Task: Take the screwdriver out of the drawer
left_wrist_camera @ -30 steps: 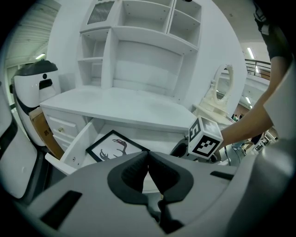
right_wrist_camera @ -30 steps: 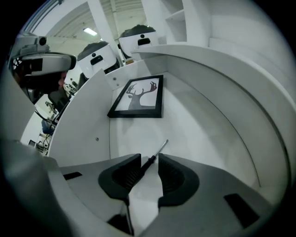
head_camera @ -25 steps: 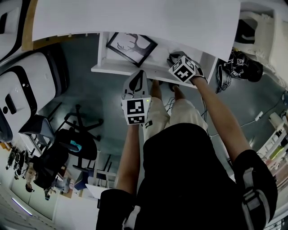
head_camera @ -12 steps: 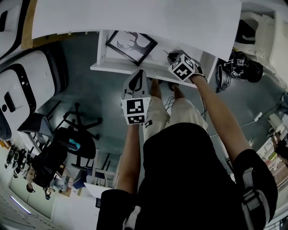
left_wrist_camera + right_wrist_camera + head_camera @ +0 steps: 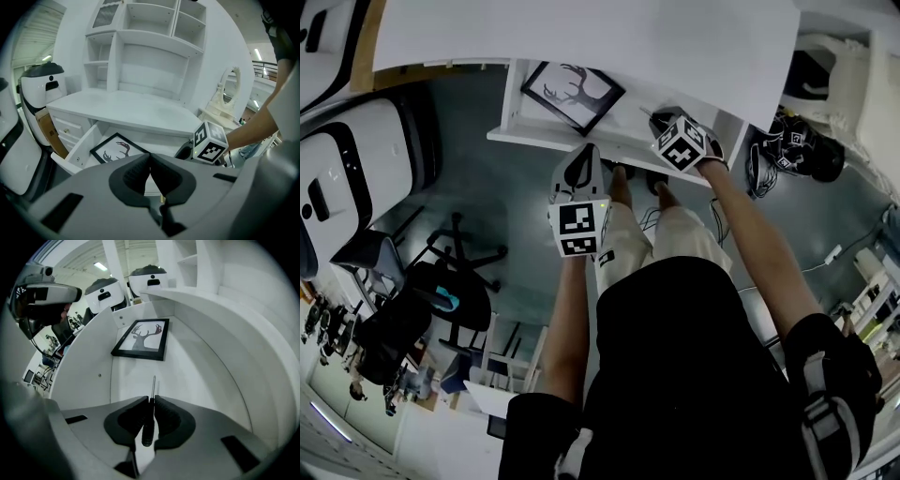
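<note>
The white drawer (image 5: pixel 546 141) stands pulled out under the desk top. In it lies a slim screwdriver (image 5: pixel 153 386) with a black handle and a thin metal shaft that points toward the drawer's back. My right gripper (image 5: pixel 151 401) reaches down into the drawer (image 5: pixel 201 376); its jaws have just been closing and now press on the screwdriver's handle. In the head view the right gripper (image 5: pixel 664 122) sits at the drawer's right end. My left gripper (image 5: pixel 580 161) hovers in front of the drawer, shut with nothing between its pads (image 5: pixel 140 171).
A black-framed deer picture (image 5: pixel 573 95) lies in the drawer's left half (image 5: pixel 141 339). The white desk top (image 5: pixel 581 37) overhangs the drawer. A white machine (image 5: pixel 347 187) and an office chair (image 5: pixel 455 281) stand to the left. Black gear and cables (image 5: pixel 792 141) lie on the floor at right.
Both grippers keep their places in the head view; the right one stays down in the drawer. Only the picture has shifted slightly.
</note>
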The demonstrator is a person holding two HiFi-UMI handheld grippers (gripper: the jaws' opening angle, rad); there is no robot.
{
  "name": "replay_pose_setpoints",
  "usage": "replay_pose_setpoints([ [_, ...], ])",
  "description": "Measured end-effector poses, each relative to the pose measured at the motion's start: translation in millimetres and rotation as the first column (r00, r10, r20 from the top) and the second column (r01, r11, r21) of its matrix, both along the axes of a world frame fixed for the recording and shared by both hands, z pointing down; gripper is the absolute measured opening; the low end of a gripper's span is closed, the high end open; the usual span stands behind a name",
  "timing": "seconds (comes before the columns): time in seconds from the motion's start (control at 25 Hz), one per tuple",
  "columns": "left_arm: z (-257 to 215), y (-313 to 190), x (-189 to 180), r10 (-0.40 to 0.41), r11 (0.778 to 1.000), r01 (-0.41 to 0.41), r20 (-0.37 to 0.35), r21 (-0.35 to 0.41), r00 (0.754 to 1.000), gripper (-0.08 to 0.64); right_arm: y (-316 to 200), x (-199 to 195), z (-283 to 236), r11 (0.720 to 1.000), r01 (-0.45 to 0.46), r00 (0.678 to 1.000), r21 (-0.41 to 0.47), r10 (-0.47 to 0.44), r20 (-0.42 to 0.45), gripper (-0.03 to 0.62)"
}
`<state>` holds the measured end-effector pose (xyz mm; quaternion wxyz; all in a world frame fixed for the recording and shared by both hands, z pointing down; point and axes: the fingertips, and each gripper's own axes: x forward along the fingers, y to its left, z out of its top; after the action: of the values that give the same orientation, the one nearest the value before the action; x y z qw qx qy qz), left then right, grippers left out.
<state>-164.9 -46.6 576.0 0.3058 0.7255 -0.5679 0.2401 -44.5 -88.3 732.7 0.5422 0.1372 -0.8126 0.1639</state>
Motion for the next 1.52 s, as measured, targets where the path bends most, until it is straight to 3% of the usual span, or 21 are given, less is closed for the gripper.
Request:
replay_pose_setpoints([
  [0.44,-45,8,40,-0.022,0.997,0.021,0.019,0.077,1.000,0.025,3,24,-81,0.989,-0.015,0.992,0.150,-0.004,0.126,0.057],
  [0.88,-114,11,77,-0.067,0.977,0.057,0.045,0.204,0.997,0.025,13,46,-197,0.951,-0.060,0.947,0.303,-0.042,0.319,0.057],
  [1.24,-175,12,86,-0.091,0.948,0.067,0.062,0.312,0.994,0.025,2,65,-306,0.912,-0.204,0.865,0.355,-0.001,0.502,0.057],
  [1.52,-231,9,83,-0.111,0.906,0.070,0.074,0.418,0.991,0.025,-6,66,-393,0.874,-0.286,0.770,0.393,-0.035,0.637,0.057],
])
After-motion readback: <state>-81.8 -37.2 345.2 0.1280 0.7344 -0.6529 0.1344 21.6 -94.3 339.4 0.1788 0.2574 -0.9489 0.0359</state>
